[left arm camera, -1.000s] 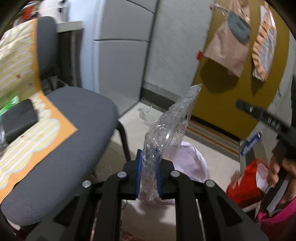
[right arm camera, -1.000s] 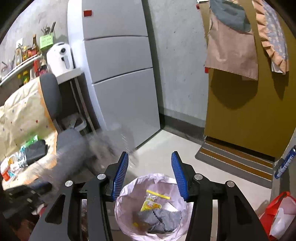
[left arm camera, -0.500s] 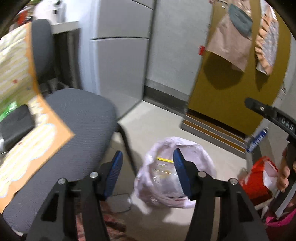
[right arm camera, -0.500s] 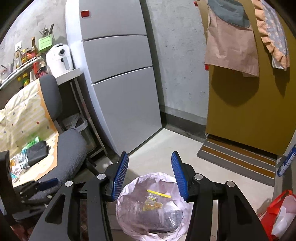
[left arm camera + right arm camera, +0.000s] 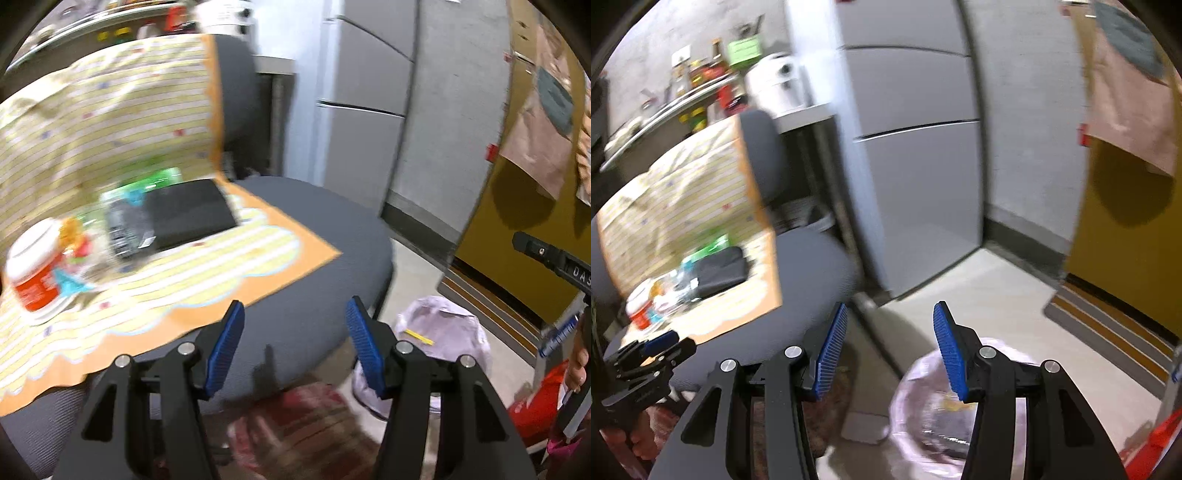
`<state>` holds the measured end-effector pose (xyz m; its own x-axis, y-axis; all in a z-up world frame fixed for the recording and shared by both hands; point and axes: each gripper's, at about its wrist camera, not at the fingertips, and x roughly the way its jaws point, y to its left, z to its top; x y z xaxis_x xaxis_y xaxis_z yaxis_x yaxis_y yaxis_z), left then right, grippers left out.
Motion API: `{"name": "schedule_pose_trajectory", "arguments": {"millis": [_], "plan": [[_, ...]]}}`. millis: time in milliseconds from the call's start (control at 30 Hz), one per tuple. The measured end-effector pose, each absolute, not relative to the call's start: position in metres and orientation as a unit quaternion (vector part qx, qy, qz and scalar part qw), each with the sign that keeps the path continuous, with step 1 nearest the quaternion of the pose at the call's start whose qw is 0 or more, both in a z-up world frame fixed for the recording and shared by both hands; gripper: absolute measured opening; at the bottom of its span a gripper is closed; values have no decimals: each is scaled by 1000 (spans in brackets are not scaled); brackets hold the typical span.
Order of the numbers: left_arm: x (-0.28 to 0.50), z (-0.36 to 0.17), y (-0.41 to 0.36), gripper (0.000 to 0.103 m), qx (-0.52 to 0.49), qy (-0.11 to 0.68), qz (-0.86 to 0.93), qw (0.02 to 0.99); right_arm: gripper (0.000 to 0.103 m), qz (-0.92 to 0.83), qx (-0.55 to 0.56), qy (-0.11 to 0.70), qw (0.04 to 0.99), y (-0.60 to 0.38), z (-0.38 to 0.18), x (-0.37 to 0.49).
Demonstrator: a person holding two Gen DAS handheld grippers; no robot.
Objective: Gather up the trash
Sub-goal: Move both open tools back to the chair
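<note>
Trash bag (image 5: 447,328) on the floor beside the office chair (image 5: 325,258) already holds some refuse, apparently wrappers, though blur hides detail. Left gripper (image 5: 295,347) and right gripper (image 5: 890,350) both hang spread apart and empty. At least 3 items remain on the chair's patterned cloth (image 5: 122,155): a red-labelled cup (image 5: 35,269), a black pouch (image 5: 184,214) and green packaging (image 5: 159,179).
</note>
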<state>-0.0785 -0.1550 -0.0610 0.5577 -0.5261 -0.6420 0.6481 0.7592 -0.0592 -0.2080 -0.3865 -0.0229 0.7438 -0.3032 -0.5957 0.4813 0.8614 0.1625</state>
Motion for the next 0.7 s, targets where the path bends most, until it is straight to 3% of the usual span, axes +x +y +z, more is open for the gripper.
{"name": "schedule_pose_trajectory", "arguments": {"millis": [400, 700], "plan": [[-24, -52, -25, 63, 33, 334, -180, 924, 57, -61, 89, 319, 942, -289, -11, -93], [41, -30, 55, 63, -20, 307, -56, 950, 57, -12, 64, 325, 943, -241, -9, -58]]}}
